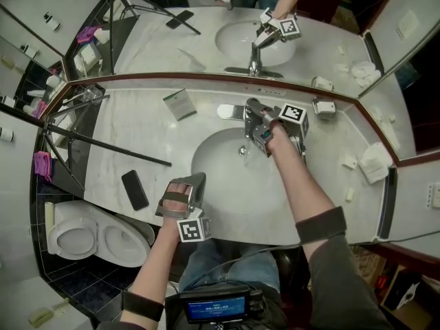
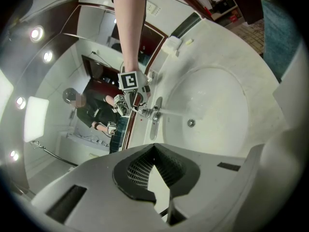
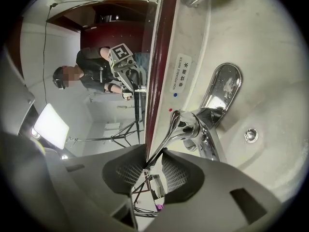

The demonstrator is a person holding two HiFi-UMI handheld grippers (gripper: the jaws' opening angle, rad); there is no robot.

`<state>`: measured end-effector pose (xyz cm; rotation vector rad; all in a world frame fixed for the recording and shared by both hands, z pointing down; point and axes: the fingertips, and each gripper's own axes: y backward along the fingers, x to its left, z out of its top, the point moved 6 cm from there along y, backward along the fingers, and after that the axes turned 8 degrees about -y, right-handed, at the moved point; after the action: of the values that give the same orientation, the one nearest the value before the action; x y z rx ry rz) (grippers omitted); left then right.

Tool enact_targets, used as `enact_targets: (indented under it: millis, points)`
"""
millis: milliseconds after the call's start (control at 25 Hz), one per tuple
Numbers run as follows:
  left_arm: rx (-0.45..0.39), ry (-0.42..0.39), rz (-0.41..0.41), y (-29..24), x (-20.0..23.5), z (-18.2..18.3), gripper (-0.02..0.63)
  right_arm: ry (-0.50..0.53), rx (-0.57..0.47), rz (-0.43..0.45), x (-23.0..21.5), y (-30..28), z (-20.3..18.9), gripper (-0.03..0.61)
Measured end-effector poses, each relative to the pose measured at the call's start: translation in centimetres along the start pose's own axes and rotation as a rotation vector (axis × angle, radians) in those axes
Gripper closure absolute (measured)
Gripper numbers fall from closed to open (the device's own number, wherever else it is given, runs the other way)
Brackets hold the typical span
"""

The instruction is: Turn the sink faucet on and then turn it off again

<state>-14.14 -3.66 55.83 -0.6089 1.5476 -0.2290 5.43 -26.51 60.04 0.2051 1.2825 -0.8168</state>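
Note:
The chrome faucet (image 1: pixel 249 110) stands at the back of the white basin (image 1: pixel 220 177). My right gripper (image 1: pixel 260 130) is at it. In the right gripper view the thin end of the faucet lever (image 3: pixel 174 129) runs down between my right gripper's (image 3: pixel 153 166) pads. They stand a little apart, and I see no pad pressing on the lever. In the left gripper view a pale stream seems to run from the faucet (image 2: pixel 153 114) into the basin (image 2: pixel 212 95). My left gripper (image 1: pixel 187 183) hovers over the counter's front edge. Its jaws (image 2: pixel 154 163) are shut on nothing.
A black phone (image 1: pixel 135 189) and a tripod leg (image 1: pixel 103 146) lie on the marble counter (image 1: pixel 137 129) to the left. A small card (image 1: pixel 179 104) lies near the mirror (image 1: pixel 172 47). A folded cloth (image 1: pixel 377 162) sits at the right. A toilet (image 1: pixel 96 236) stands below left.

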Motion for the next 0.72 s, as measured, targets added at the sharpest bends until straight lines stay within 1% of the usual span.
enact_targets:
  millis: [80,160,240,320,440,520,720]
  points:
    - [-0.001,-0.001,0.002,0.1,0.2,0.4,0.614,0.003,-0.003,-0.012,-0.2,0.2,0.0,0.451]
    - [-0.005,0.004,0.007,0.2,0.4,0.7,0.614,0.033,-0.002,-0.034,-0.5,0.6,0.0,0.451]
    - [-0.013,0.012,0.015,0.4,0.6,0.9,0.614,0.060,0.001,-0.034,-0.6,1.3,-0.4,0.451]
    - [-0.016,0.009,0.021,0.5,0.7,1.1,0.614,0.083,0.006,-0.019,-0.3,2.2,-0.9,0.496]
    - [-0.016,0.005,0.025,0.9,0.8,1.3,0.614,0.121,0.017,0.005,0.1,3.9,-1.8,0.520]
    - [-0.023,0.005,0.029,1.3,1.0,1.8,0.614,0.147,0.019,0.020,0.3,5.4,-2.4,0.577]
    - [-0.040,-0.006,0.043,2.4,1.3,2.7,0.614,0.217,0.003,0.073,1.5,9.5,-3.6,0.577]
